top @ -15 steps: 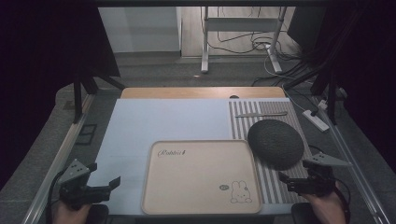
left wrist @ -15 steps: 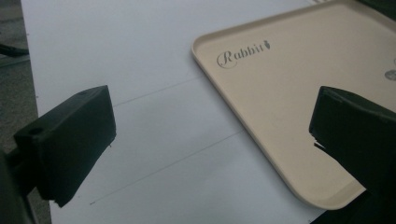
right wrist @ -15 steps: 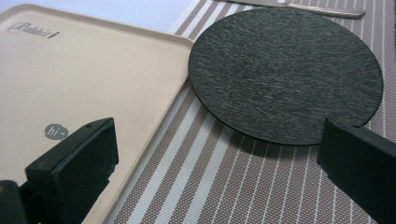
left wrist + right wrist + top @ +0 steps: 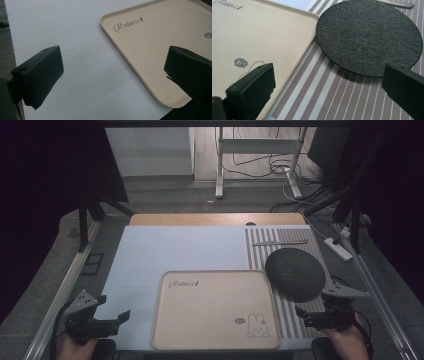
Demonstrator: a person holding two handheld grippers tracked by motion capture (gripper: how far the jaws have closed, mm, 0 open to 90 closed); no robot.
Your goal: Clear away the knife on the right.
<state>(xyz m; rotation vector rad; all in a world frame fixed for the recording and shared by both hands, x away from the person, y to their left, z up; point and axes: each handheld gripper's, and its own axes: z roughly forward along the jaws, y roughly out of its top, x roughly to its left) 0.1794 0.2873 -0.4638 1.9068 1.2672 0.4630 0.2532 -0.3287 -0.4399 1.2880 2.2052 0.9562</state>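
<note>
We hold both grippers near edge; left gripper point(image 4: 117, 317) jaws wide, empty, left of tray point(image 4: 165, 330); right gripper point(image 4: 302, 315) jaws wide, empty, just near of black plate point(image 4: 295, 272) on striped mat point(image 4: 280, 237).

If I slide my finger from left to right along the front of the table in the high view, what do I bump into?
Left tongs → beige tray → striped mat → right tongs.

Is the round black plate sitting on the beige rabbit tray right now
No, the black plate lies on the striped mat just right of the tray, whose surface is bare apart from its print.
</note>
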